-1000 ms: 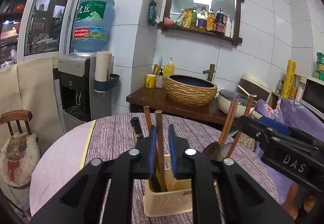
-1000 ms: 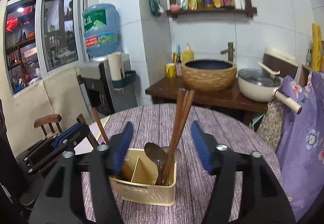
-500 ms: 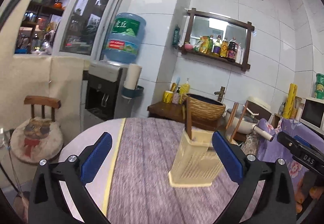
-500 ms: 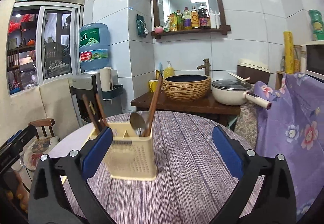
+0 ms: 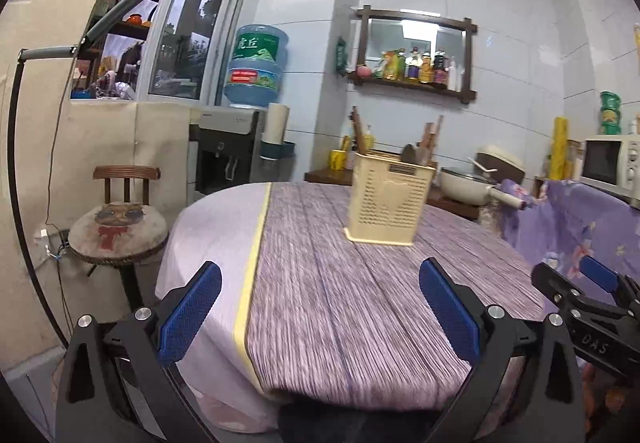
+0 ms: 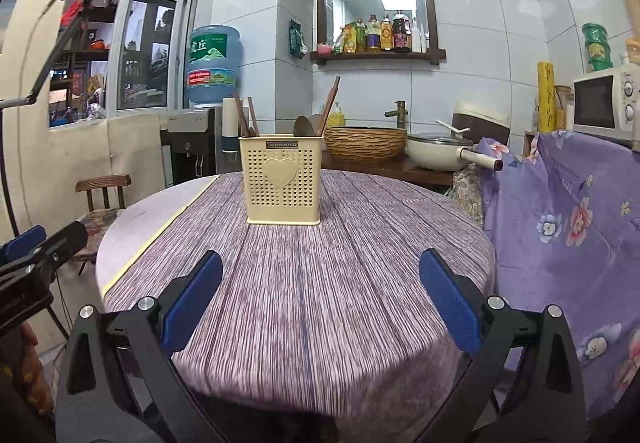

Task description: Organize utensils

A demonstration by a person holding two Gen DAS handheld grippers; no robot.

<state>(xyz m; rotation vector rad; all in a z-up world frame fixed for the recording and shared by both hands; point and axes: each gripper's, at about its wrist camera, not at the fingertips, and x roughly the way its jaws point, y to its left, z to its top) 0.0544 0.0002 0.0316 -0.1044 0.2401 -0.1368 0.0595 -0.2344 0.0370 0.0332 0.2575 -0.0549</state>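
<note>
Left gripper hanging at the near table edge, jaws standing spread wide, gripping nothing. Right gripper likewise gaping, nothing between its blue pads. Caddy sitting upright mid-table on the purple cloth, well apart from both grippers. Chopsticks and a spoon poking out of its right side, two dark sticks leaning out of its left. Left view showing motion blur
</note>
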